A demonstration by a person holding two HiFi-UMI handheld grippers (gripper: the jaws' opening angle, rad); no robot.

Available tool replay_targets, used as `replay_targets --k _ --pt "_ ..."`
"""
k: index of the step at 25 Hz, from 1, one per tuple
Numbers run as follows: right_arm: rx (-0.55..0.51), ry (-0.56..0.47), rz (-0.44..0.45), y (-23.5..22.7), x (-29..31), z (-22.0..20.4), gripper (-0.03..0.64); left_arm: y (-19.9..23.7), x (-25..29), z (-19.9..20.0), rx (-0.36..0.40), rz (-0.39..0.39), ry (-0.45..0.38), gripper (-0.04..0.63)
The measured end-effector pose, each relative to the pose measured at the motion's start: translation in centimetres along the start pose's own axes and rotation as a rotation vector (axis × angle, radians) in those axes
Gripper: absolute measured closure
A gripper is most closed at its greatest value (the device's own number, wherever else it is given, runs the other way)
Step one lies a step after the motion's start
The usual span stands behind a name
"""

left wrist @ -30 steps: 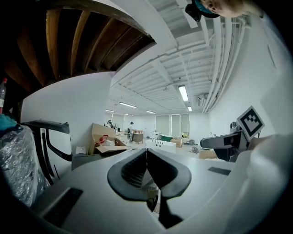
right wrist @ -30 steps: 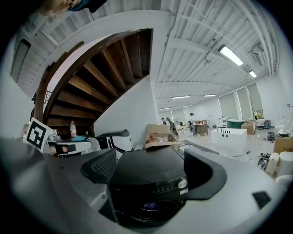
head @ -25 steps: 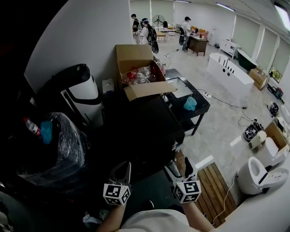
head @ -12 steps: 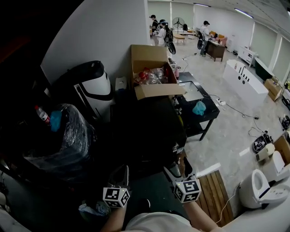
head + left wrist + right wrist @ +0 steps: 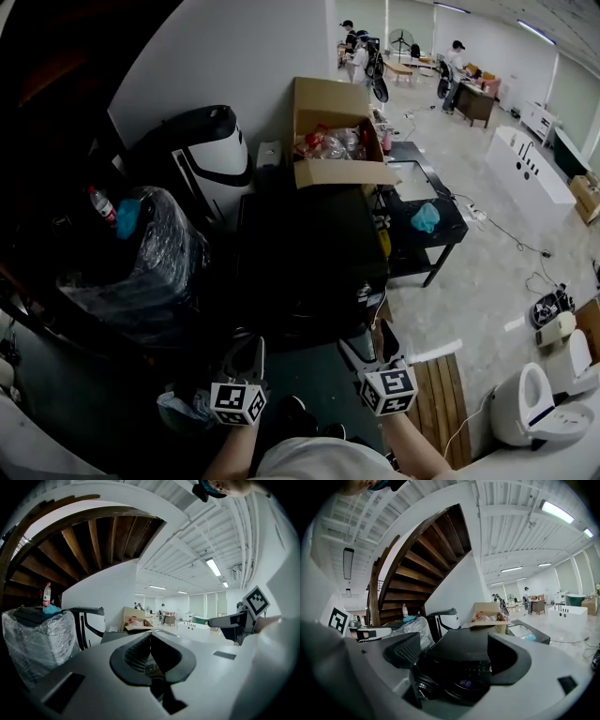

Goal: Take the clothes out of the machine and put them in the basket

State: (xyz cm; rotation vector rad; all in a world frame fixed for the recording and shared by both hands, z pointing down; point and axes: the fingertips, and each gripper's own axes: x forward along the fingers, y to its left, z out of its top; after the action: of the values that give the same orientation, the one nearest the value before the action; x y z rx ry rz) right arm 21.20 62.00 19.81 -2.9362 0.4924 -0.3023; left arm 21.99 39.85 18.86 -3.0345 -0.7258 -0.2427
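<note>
You hold your left gripper (image 5: 247,354), jaws shut on nothing, and your right gripper (image 5: 373,345), jaws wide and empty, low by the black machine's (image 5: 309,253) near edge, likely to open it, since no clothes or basket show.

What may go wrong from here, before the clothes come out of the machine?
1. The cardboard box stands at the far end of the black machine; a lid swinging up might knock it.
2. The left hand-held gripper is shut, so it must open before any grasp; the right hand-held gripper is open.
</note>
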Motion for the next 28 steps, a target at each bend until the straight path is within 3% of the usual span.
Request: replay_targets --k 13,28 --pt "-0.006 -0.004 0.042 -0.9 0.8 -0.7 0.176 0.8 0.0 -0.9 -0.013 0.082 -0.010 0.574" --pt "-0.004 0.010 0.041 -1.7 5.1 -3.1 0.175 3.3 3.0 -3.9 -0.025 0.102 -0.011 0.574"
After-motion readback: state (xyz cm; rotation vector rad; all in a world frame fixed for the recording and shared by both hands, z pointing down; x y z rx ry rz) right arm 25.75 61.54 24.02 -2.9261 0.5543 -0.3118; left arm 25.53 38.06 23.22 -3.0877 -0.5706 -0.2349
